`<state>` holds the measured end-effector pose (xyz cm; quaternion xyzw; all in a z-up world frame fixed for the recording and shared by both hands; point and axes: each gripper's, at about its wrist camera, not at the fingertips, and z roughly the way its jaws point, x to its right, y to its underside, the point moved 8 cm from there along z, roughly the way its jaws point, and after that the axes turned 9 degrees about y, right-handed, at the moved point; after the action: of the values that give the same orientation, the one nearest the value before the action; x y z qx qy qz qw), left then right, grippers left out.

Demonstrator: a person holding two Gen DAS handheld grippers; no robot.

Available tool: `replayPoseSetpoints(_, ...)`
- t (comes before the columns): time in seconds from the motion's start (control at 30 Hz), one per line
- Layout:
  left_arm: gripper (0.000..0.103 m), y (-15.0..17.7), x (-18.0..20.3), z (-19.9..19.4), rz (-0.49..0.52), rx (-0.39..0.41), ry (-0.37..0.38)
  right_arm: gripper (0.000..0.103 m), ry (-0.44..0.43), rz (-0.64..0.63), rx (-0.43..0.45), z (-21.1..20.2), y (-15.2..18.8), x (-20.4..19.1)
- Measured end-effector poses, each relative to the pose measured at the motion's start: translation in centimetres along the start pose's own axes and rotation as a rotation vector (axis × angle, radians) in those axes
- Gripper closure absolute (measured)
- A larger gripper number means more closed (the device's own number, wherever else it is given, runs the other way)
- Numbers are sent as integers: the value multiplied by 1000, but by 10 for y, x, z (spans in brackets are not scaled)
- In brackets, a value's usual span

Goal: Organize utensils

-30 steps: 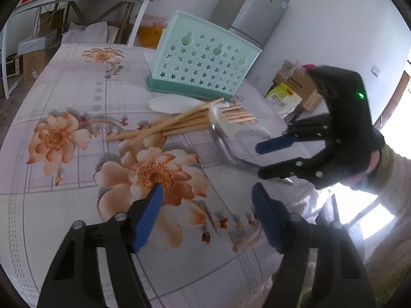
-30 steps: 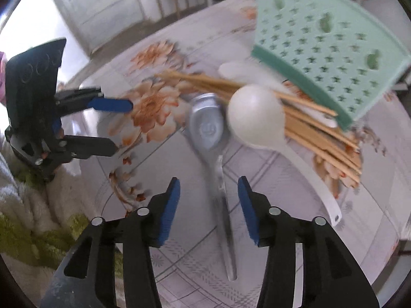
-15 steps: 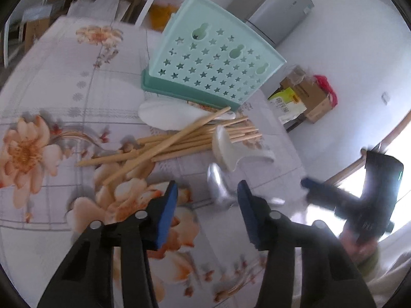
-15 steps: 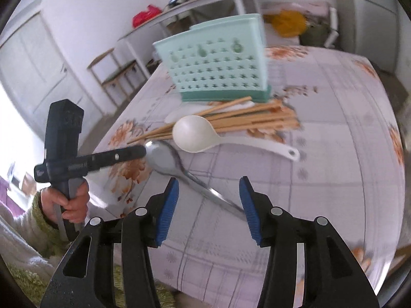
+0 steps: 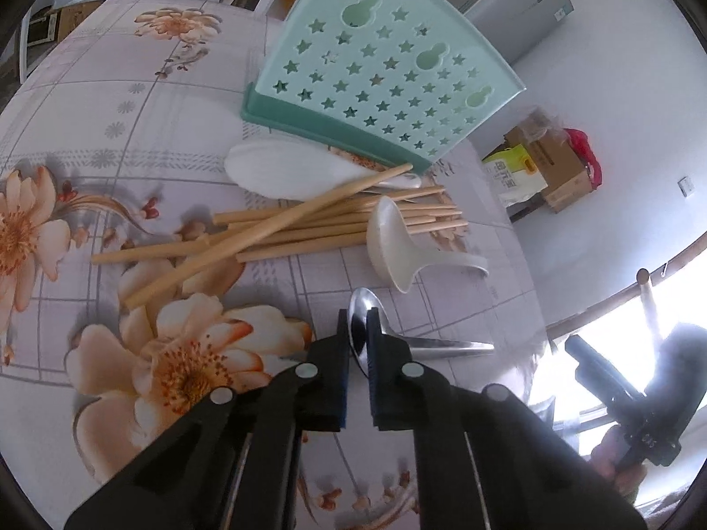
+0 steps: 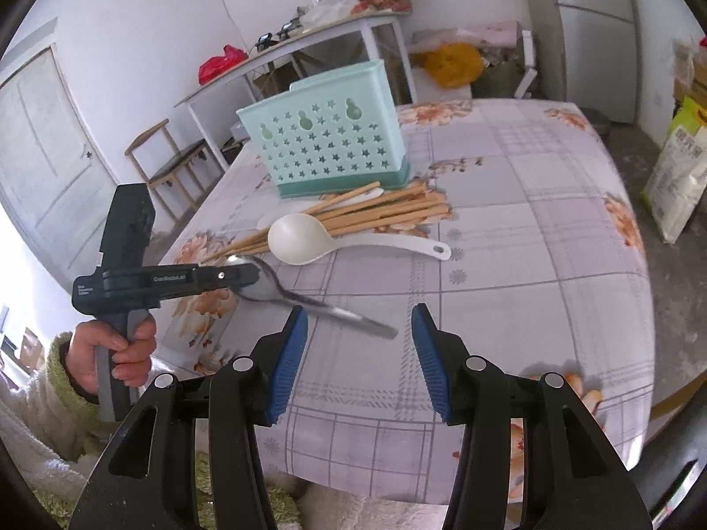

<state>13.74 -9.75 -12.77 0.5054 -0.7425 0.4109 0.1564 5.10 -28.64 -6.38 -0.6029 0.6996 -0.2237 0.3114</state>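
Crosswise, metal spoon (image 5: 359,331) — handle rightward

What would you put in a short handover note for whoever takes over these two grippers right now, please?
Left gripper: shut on the metal spoon, gripping its bowl.
Right gripper: open, holding nothing.
On the table: white ladle, chopsticks and a white rice paddle, piled before the green holder.
Done: no utensil visibly in the holder.
Left: put in the spoon, then the rest.
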Motion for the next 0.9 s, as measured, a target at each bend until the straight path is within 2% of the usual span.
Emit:
replayPoseSetpoints(0.23,98,18,-11,-41,8,-28,1,56,-27,-50,38,2,-27,-24)
replayPoseSetpoints(0.37,98,35,-19,-62,20,-50,16,59,-48,-124,16,25,-38,-51)
replayPoseSetpoints(0.47,98,52,-21,-67,25,-78,35,60,-42,-242,-19,52,-37,-77)
replayPoseSetpoints(0.57,98,61,-19,-73,54,-74,48,62,-26,-323,-54,76,-33,-94)
replayPoseSetpoints(0.7,98,66,-16,-75,67,-65,72,66,43,-450,-69,107,-32,-116)
replayPoseSetpoints(0.83,99,70,-17,-82,73,-58,98,70,174,-595,-59,131,-25,-129)
replayPoseSetpoints(0.9,99,70,-19,-83,68,-52,105,81,237,-624,-62,140,-22,-128)
